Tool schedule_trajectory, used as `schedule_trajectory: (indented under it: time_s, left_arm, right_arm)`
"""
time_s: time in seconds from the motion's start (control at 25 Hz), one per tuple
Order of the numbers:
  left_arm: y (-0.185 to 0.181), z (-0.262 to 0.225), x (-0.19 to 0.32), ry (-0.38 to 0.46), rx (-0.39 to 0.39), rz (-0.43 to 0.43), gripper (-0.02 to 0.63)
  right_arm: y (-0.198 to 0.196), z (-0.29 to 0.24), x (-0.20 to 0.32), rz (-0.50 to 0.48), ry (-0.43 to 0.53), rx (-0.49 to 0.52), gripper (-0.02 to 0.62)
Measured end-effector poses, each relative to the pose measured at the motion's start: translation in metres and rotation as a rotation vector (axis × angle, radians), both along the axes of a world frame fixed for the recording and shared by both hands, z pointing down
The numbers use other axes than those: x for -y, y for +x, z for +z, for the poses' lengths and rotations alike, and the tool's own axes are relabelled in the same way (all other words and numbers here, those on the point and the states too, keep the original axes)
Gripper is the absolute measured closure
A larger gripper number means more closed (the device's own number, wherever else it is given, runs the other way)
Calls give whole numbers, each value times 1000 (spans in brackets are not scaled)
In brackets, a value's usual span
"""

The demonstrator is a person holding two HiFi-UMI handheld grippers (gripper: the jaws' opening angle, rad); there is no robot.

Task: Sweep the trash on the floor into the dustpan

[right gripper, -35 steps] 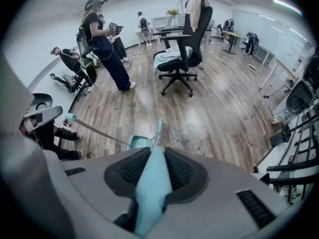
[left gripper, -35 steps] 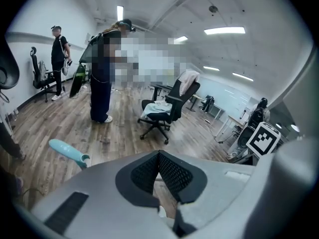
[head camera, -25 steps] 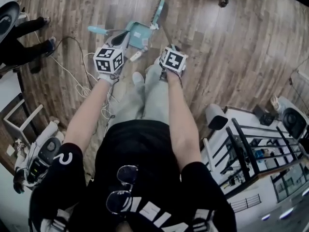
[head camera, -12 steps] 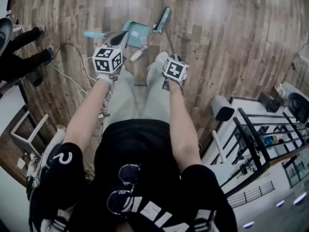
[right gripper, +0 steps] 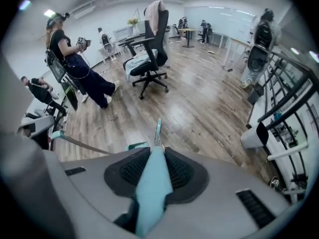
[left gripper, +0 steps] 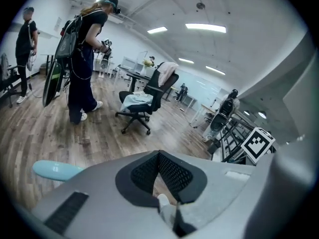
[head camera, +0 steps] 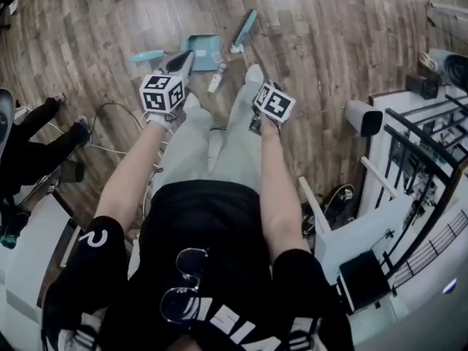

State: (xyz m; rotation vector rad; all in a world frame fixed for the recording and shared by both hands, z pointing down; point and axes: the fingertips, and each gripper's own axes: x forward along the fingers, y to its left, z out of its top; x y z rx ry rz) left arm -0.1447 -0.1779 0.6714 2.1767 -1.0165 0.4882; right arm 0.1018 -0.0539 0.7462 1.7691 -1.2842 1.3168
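On the wooden floor (head camera: 329,57) lay the teal dustpan (head camera: 202,50), at 1 o'clock from the left gripper (head camera: 183,61) — its contents could not be made out. A pale scrap (head camera: 214,84), seen only from the head view, lay at its 5 o'clock. The left gripper's jaws met at the tips. The right gripper (right gripper: 153,158) clamped the broom (right gripper: 152,188) handle — its own view showed this.

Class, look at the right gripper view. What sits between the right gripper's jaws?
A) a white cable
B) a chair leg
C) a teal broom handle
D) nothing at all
C: in the right gripper view, the right gripper has its jaws closed on the teal broom handle, which runs up between the two black pads.
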Motion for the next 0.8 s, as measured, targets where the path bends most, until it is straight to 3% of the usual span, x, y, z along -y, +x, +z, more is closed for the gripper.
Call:
schedule_trajectory:
  time_s: [0.16, 0.36, 0.48, 0.64, 0.8]
  left_arm:
    - [-26, 2, -24, -2, 3, 39, 607]
    - [-41, 5, -27, 1, 22, 43, 607]
    - [-34, 6, -27, 17, 17, 52, 607]
    - [-21, 19, -30, 22, 12, 61, 607]
    - [-18, 34, -34, 14, 10, 57, 607]
  right_arm:
    - [-4, -24, -28, 63, 47, -63, 512]
    - [9, -30, -59, 98, 34, -80, 512]
    - [24, -19, -82, 99, -23, -106, 512]
    - [44, 6, -113, 45, -167, -207, 512]
    - [29, 28, -115, 11, -182, -175, 512]
